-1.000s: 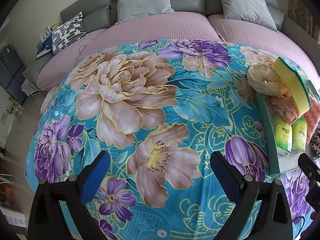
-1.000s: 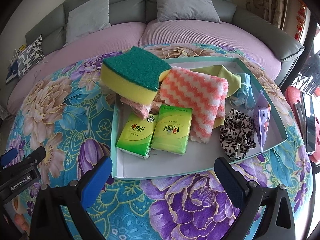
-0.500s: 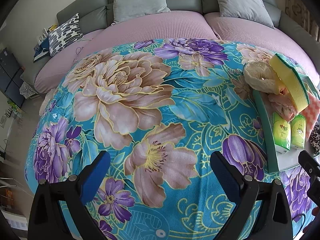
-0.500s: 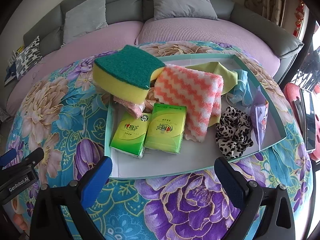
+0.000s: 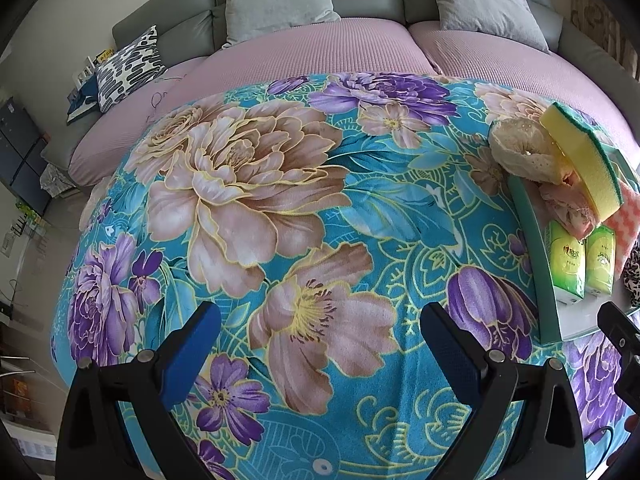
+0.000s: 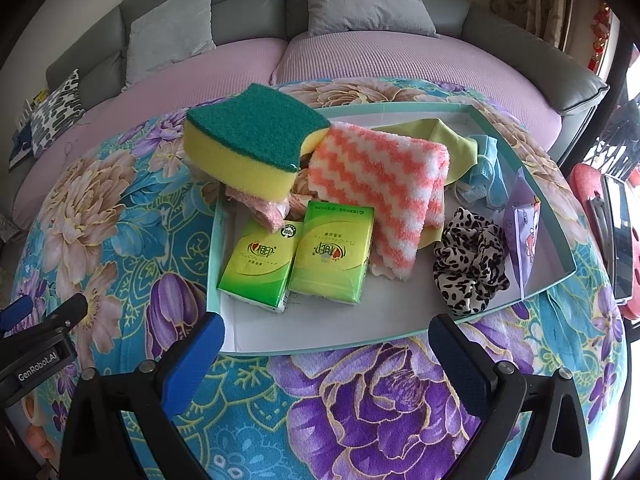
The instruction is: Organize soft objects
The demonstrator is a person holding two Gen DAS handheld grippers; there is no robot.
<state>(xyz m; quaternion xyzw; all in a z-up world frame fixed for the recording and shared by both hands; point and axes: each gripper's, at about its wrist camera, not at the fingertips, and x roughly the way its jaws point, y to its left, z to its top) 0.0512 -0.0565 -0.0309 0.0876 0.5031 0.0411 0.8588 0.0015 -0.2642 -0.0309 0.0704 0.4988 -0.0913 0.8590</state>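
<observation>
The right gripper (image 6: 326, 344) had its blue-padded fingers (image 6: 196, 354) spread wide and held nothing, hovering just over the near rim of the shallow white tray with a mint-green rim (image 6: 528, 184). Over the past second the tray contents had slid slightly lower and closer in the right wrist view, so this gripper had eased forward toward them. The left gripper (image 5: 320, 344) was likewise spread and empty above the bright turquoise floral blanket (image 5: 260, 200), its view barely changed apart from a small shift to the left.

Inside the tray, two green tissue packs (image 6: 298, 258) lay side by side near the front-left corner; they bore red heart logos and Chinese print too small to read. Behind them a yellow sponge with a green scouring top (image 6: 252, 140) rested tilted on a crumpled pink cloth (image 6: 268, 210), touching a folded orange-and-white zigzag fleece towel (image 6: 384, 184). A yellow-green cloth (image 6: 452, 144) lay under the towel, with a light blue face mask (image 6: 486, 172) beside it. A leopard-print scrunchie (image 6: 470, 260) sat at the front right, next to a lilac cartoon-printed packet (image 6: 522, 224) standing against the wall.

The left gripper's body, seen at the left edge of the right wrist view, read "GenRobot.AI" (image 6: 38, 366). A grey sofa with a mauve seat cover (image 6: 360, 52) stood beyond.
</observation>
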